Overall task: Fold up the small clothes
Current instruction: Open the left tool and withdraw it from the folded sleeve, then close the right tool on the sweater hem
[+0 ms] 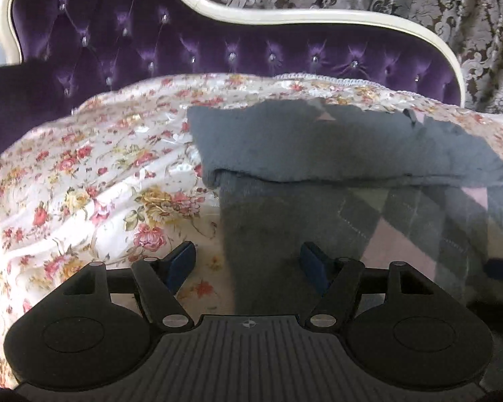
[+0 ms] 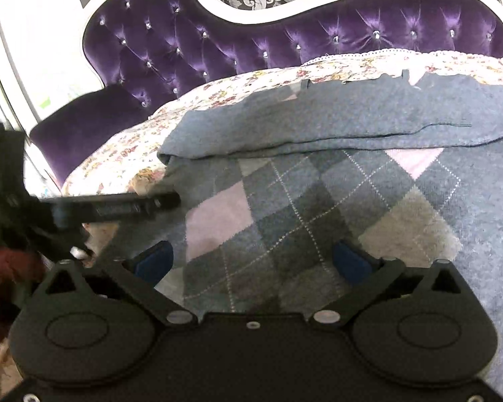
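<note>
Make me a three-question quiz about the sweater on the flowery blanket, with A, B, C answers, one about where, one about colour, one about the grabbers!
1. Where does the sweater lie?
A. on the floral blanket
B. on the floor
C. hung over the sofa back

2. What colour is the tufted sofa back?
A. green
B. purple
C. orange

3. How do both grippers stand?
A. both shut on the sweater
B. one open, one shut
C. both open, holding nothing

Answers:
1. A, the sweater is spread flat on the blanket, its top part folded over.
2. B, the buttoned velvet is purple in a white frame.
3. C, the left gripper and right gripper show wide gaps between their blue pads.
</note>
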`<state>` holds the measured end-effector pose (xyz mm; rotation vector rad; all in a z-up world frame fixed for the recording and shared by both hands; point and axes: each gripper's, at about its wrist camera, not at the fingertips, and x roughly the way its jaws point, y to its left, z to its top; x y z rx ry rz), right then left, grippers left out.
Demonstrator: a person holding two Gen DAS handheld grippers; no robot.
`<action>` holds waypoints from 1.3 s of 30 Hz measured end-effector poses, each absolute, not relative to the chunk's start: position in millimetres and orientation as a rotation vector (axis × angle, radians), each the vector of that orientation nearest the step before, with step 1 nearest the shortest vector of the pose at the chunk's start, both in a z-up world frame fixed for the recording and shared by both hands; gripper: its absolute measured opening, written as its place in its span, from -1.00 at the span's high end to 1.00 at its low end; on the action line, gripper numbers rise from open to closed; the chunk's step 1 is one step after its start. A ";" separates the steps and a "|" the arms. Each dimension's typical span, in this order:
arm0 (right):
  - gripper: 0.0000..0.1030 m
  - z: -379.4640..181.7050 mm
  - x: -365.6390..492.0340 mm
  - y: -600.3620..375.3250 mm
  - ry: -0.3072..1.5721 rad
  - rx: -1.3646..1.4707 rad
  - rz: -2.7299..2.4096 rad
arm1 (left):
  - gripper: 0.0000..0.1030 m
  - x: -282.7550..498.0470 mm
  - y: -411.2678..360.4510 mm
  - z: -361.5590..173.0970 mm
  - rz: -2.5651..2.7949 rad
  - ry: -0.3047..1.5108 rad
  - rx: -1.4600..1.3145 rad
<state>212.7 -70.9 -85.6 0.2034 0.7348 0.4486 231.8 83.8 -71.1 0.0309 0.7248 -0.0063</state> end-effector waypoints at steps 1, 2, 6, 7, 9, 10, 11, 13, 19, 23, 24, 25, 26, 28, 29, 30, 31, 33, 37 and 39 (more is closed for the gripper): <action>-0.52 -82.8 212.9 -74.2 0.737 0.217 0.450 | -0.40 228.8 83.2 -71.9 0.001 0.723 0.037; -0.37 -79.4 212.3 -78.7 0.732 0.239 0.455 | -0.42 227.3 82.5 -72.8 0.005 0.722 0.041; -0.18 -63.1 219.2 -103.0 0.679 0.282 0.397 | -0.45 225.7 86.4 -74.7 -0.003 0.721 0.017; -0.19 -57.7 222.9 -110.5 0.648 0.274 0.362 | -0.46 225.1 86.5 -75.0 -0.004 0.720 0.015; -0.21 -47.7 235.4 -125.6 0.606 0.243 0.287 | -0.47 223.8 83.9 -75.9 0.001 0.717 0.028; -0.22 -44.2 242.2 -132.2 0.592 0.233 0.257 | -0.48 223.7 82.9 -76.2 0.003 0.717 0.033; -0.22 -41.4 251.0 -139.9 0.577 0.227 0.230 | -0.48 223.6 82.7 -76.2 0.005 0.717 0.033; -0.28 -40.3 270.2 -151.5 0.573 0.207 0.170 | -0.48 223.5 83.5 -76.1 0.004 0.717 0.026; -0.41 -56.2 320.9 -177.1 0.619 0.175 0.051 | -0.50 222.4 83.6 -76.3 0.006 0.717 0.024; -0.41 -66.1 333.8 -182.4 0.641 0.195 0.057 | -0.51 222.3 83.7 -76.0 0.006 0.716 0.023; -0.41 -67.7 334.7 -182.6 0.647 0.206 0.065 | -0.51 222.6 84.2 -76.1 0.005 0.717 0.022; -0.35 -69.0 335.4 -182.0 0.654 0.214 0.071 | -0.51 222.7 84.4 -76.1 0.006 0.717 0.022; -0.29 -69.5 335.3 -183.0 0.663 0.222 0.078 | -0.51 222.8 84.5 -76.1 0.005 0.717 0.022; -0.05 -73.4 339.7 -181.8 0.679 0.245 0.092 | -0.52 222.6 84.5 -76.1 0.005 0.717 0.022; 0.00 -74.7 342.1 -181.5 0.684 0.252 0.091 | -0.52 222.6 84.6 -76.1 0.005 0.717 0.022; 0.26 -75.1 343.5 -180.3 0.684 0.255 0.091 | -0.52 222.6 84.6 -76.1 0.005 0.717 0.022; 0.64 -74.3 344.5 -178.9 0.686 0.252 0.096 | -0.53 222.6 84.6 -76.2 0.005 0.717 0.022; 0.64 -68.1 344.3 -175.5 0.689 0.254 0.111 | -0.54 222.6 84.6 -76.3 0.009 0.717 0.022; 0.66 -32.7 323.8 -173.4 0.587 0.230 0.137 | -0.54 222.8 85.4 -75.9 0.008 0.718 0.018; 0.66 -18.1 310.4 -181.6 0.537 0.217 0.109 | -0.55 222.7 85.6 -75.7 0.008 0.718 0.019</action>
